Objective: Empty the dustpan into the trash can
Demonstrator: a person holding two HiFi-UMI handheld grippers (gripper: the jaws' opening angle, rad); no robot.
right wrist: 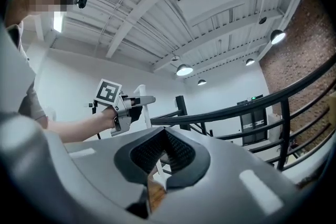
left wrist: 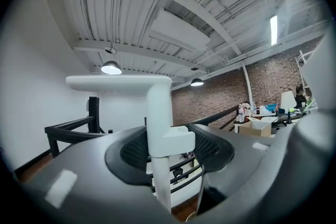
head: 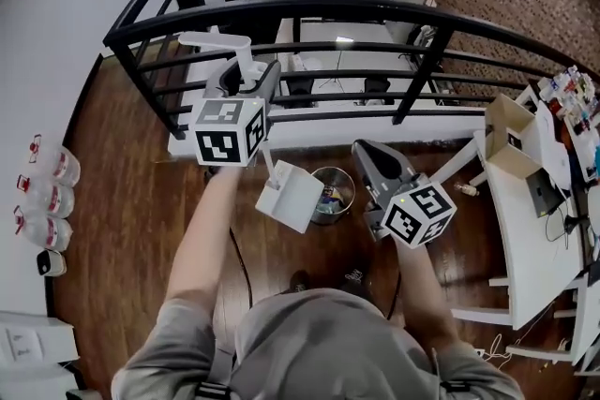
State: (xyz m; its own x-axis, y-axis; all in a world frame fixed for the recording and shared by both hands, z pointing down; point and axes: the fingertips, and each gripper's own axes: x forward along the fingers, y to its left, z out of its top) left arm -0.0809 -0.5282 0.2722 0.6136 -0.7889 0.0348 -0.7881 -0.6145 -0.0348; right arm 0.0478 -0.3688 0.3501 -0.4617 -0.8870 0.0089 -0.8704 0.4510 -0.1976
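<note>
white long-handled dustpan [head: 291,197] hangs from the left gripper [head: 246,78], whose jaws are clamped on the upright handle just below its t-shaped top. the pan is tilted at the left rim of the round metal trash can [head: 339,175] on the wooden floor. right gripper [head: 373,155] is level, to the right of the can, jaws pressed together on nothing. judgement: pick-up and carry look done, and the pan is at the can but not clearly over its mouth; whether the contents have gone in cannot be read, so the tip and set-down remain open.

Trash can [head: 347,187] partly behind dustpan [head: 291,197]; contents indistinct
</note>
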